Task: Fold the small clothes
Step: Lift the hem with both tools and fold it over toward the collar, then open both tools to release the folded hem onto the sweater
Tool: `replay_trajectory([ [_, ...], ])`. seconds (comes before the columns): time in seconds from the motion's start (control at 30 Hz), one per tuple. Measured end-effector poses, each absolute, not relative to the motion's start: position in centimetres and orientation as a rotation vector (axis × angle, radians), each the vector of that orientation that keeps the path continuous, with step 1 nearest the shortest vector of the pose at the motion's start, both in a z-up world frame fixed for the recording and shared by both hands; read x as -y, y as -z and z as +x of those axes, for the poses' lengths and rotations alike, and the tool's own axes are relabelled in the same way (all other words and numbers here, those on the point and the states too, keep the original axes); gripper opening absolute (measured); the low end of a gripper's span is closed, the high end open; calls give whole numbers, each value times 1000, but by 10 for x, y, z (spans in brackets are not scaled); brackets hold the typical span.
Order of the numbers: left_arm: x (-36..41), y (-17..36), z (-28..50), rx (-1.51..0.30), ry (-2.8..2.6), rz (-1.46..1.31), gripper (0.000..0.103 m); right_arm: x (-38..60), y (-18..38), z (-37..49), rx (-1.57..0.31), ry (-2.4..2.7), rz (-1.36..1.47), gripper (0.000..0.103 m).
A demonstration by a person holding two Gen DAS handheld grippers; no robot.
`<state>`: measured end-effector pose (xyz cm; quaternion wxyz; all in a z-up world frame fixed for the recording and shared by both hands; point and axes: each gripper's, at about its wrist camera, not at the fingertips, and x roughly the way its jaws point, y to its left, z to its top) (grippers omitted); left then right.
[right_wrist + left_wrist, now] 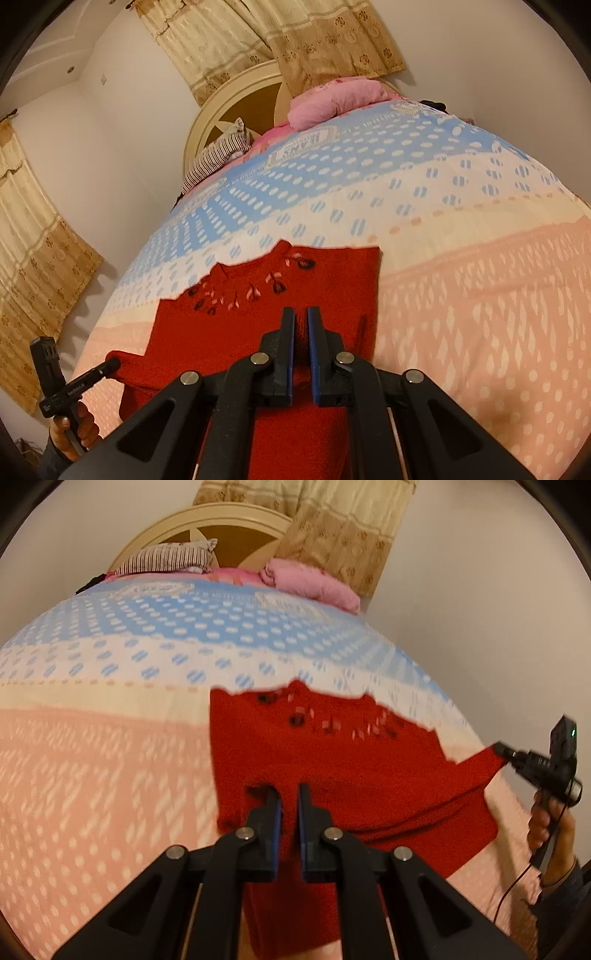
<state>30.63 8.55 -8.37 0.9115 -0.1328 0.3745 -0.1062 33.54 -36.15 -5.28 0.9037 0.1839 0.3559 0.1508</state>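
A small red knitted sweater (332, 760) with embroidered flowers near the collar lies on the bed; it also shows in the right wrist view (229, 325). My left gripper (290, 794) is shut on the sweater's near edge, red knit pinched between its blue pads. My right gripper (301, 317) is shut on another part of the near edge. In the left wrist view the right gripper (504, 751) pulls a corner of the sweater out to the right. In the right wrist view the left gripper (112, 363) holds the opposite corner at the left.
The bedspread (110, 738) is pink, cream and blue with white dots. At the headboard (221, 520) lie a striped pillow (166, 559) and a folded pink blanket (310, 583). Beige curtains (258, 37) hang behind. The wall is close on the right.
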Motion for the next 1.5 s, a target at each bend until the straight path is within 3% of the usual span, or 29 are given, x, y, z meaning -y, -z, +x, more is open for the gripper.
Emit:
replay_trajectory([
  [0.3, -76, 64, 363, -729, 195, -242, 8, 347, 28, 380, -698, -280, 338, 6],
  [0.5, -76, 96, 404, -774, 132, -213, 8, 344, 47, 425, -741, -239, 319, 6],
  [0.57, -81, 113, 415, -816, 86, -224, 17, 343, 62, 439, -771, -202, 305, 8],
  [0.6, -86, 118, 416, -832, 57, -247, 19, 343, 65, 440, -771, -176, 295, 17],
  [0.63, -90, 122, 415, -846, 47, -278, 28, 342, 68, 439, -774, -161, 288, 27],
  [0.67, -95, 124, 411, -849, 56, -314, 39, 343, 71, 435, -777, -178, 305, 52],
  [0.7, -99, 125, 405, -841, 54, -331, 48, 343, 73, 430, -776, -208, 321, 62],
  [0.73, -101, 125, 398, -831, 39, -327, 62, 339, 76, 423, -784, -250, 317, 62],
  [0.77, -103, 124, 390, -820, 30, -316, 69, 335, 78, 419, -798, -264, 295, 62],
  [1.1, -116, 152, 361, -834, 33, -329, 74, 223, 122, 411, -1081, -466, -63, 62],
  [1.2, -118, 156, 359, -821, 50, -369, 76, 198, 119, 437, -1045, -399, -155, 62],
  [1.27, -121, 157, 358, -814, 55, -386, 87, 194, 106, 454, -966, -340, -165, 62],
  [1.37, -126, 158, 353, -791, 81, -421, 90, 204, 82, 466, -842, -264, -83, 62],
  [1.5, -136, 161, 349, -761, 90, -485, 96, 231, 78, 455, -819, -270, 57, 62],
])
